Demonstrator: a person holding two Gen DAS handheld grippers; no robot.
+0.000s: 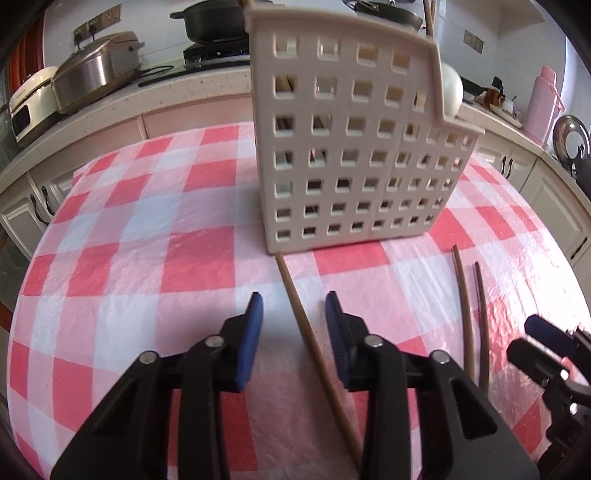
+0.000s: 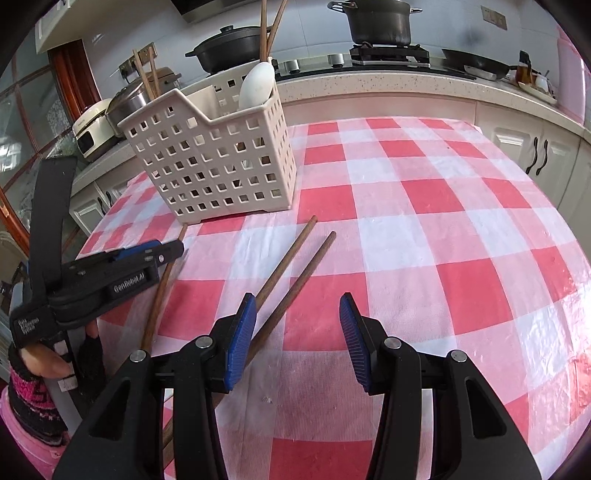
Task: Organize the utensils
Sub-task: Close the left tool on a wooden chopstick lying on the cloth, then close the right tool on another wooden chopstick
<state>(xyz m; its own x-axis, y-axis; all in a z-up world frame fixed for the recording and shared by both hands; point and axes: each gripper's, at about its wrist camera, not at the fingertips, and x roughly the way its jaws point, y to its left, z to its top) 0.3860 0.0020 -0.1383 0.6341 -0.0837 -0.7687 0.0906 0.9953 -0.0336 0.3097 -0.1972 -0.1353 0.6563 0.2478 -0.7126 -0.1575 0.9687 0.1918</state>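
Observation:
A beige perforated utensil holder (image 1: 354, 147) stands on the checked tablecloth; in the right wrist view (image 2: 218, 162) it holds a white spoon (image 2: 256, 86) and several brown chopsticks. My left gripper (image 1: 294, 325) is open, its blue pads on either side of one loose chopstick (image 1: 314, 350) lying on the cloth. Two more chopsticks (image 1: 469, 317) lie to its right. My right gripper (image 2: 297, 328) is open just above those two chopsticks (image 2: 295, 273), which pass by its left pad. The left gripper shows in the right wrist view (image 2: 122, 266) over the single chopstick (image 2: 159, 299).
The red-and-white checked table (image 2: 424, 221) is ringed by a counter with a rice cooker (image 1: 92, 70), dark pots (image 2: 380, 22) on a stove and a pink flask (image 1: 541, 99). Cabinet fronts stand beyond the table edge.

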